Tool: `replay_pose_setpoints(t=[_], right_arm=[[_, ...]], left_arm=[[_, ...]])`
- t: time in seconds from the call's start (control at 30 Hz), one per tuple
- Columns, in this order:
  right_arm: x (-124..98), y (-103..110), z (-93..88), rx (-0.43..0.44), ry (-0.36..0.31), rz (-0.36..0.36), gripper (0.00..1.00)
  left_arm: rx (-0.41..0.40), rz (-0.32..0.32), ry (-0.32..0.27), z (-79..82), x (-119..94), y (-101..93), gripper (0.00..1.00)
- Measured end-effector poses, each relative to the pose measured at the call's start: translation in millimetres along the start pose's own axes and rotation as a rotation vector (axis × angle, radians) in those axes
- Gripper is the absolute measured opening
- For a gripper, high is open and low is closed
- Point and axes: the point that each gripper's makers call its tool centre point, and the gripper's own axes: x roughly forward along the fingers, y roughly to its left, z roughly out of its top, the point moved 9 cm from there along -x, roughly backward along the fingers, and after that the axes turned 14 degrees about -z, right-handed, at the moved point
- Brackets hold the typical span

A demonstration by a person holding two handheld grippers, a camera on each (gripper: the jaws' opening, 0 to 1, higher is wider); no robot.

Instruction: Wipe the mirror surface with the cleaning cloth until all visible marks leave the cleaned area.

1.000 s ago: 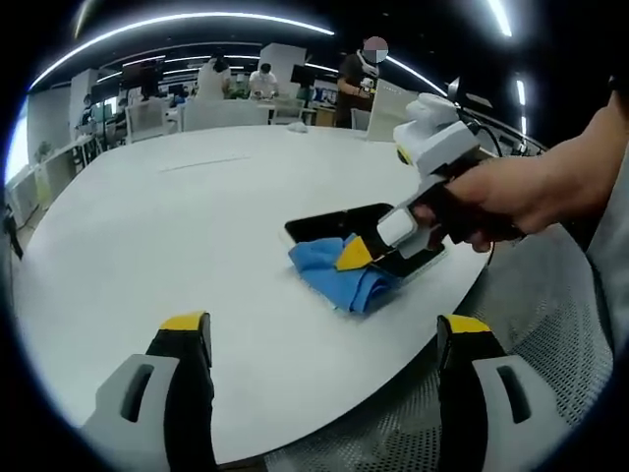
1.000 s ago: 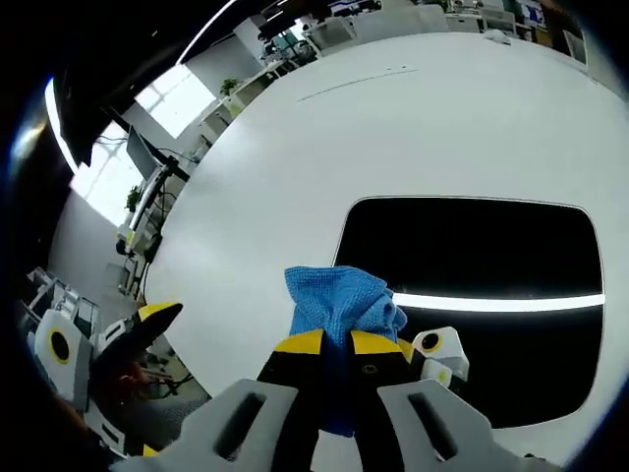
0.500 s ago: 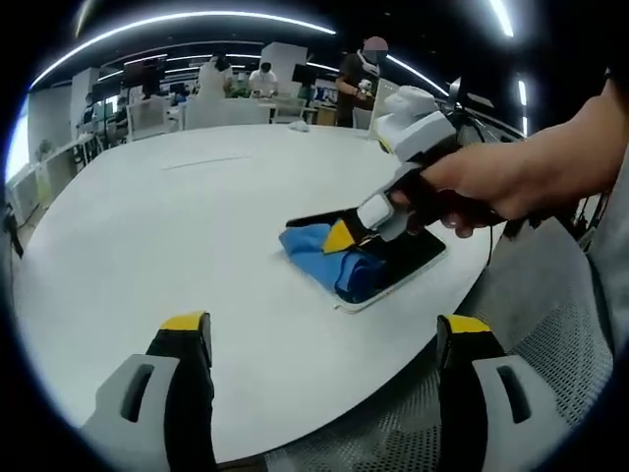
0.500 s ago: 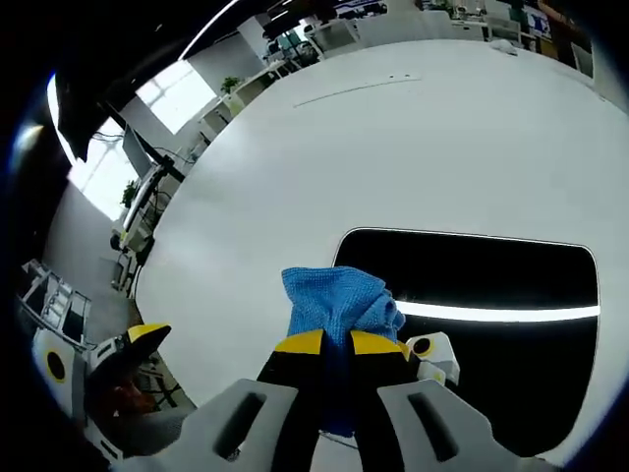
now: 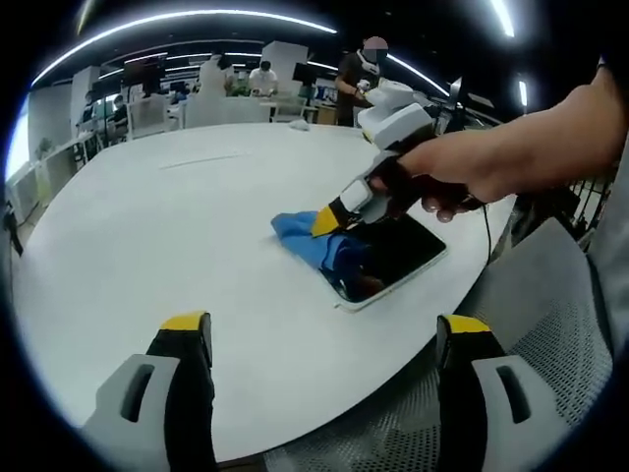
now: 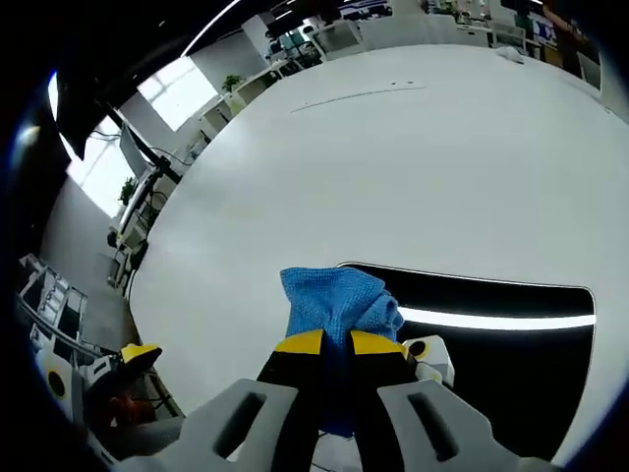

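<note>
The right tool [image 6: 334,344] has its jaws closed tight on a bunched blue cleaning cloth [image 6: 337,303], and the cloth's free end is pressed on the near-left end of the mirror [image 6: 491,354]. The mirror lies flat on the white bench [image 6: 393,167], close to its edge. In the left gripper view the right tool [image 5: 339,211] sits over the mirror [image 5: 398,254] with the cloth [image 5: 305,236] beneath it. The left tool [image 5: 324,339] is spread wide, holds nothing and hangs well apart from the mirror.

Handling, as judged: the cloth is soft and light and folds under pressure; the grip on its gathered middle is sound. The mirror is a thin, rigid, slick and breakable slab; it may slide toward the edge, and steadying it by its rim seems prudent.
</note>
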Motion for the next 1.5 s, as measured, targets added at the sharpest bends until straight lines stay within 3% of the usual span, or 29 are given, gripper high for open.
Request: replay_pose_setpoints(t=[0.4,0.73,1.5], right_arm=[[16.9,-4.4,19.8,-0.021,-0.005,-0.01,0.03],[18.7,-3.6,32.9,-0.039,-0.004,-0.019,0.03],[13.8,-5.8,30.9,-0.059,-0.009,-0.016,0.03]], left_arm=[[-0.004,0.0,0.003,0.1,0.8,0.4,0.95],[-0.01,0.006,0.006,-0.2,0.7,1.1,0.95],[-0.019,0.032,0.013,2.1,-0.7,0.6,0.96]])
